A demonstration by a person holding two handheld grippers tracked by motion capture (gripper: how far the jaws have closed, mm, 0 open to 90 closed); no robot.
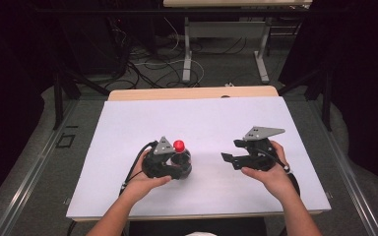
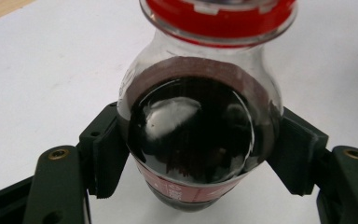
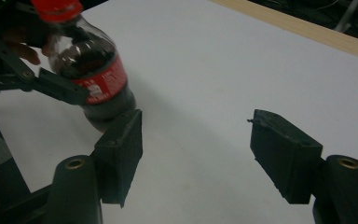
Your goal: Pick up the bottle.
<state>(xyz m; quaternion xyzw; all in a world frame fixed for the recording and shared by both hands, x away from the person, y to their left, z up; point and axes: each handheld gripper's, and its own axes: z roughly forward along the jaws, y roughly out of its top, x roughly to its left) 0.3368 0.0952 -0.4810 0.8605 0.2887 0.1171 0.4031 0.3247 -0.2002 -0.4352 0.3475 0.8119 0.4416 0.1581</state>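
The left gripper (image 2: pixel 191 154) is clamped on the cola bottle (image 2: pixel 191 140), one pad on either side of the body, just below the shoulder, with the label band showing under the pads. The bottle stands roughly upright over the white table (image 1: pixel 128 132), left of the middle, red cap (image 1: pixel 178 145) on top; whether its base rests on the surface I cannot tell.

Over to the right gripper (image 3: pixel 196 154): jaws apart, nothing between them, bare white surface in the gap. It hangs well apart from the bottle, to its right, with its jaws pointing towards it. In the right gripper view the bottle sits up in the far corner, held by the other gripper.

The cap looks like the next job, I'd judge. To do it well, the left grip should stay firm and low so the neck is free. The right gripper needs to come in level with the cap, jaws straddling it squarely, and close only once both pads face the ridged sides. Come in crooked and the pads will slip off the rim or tip the bottle.
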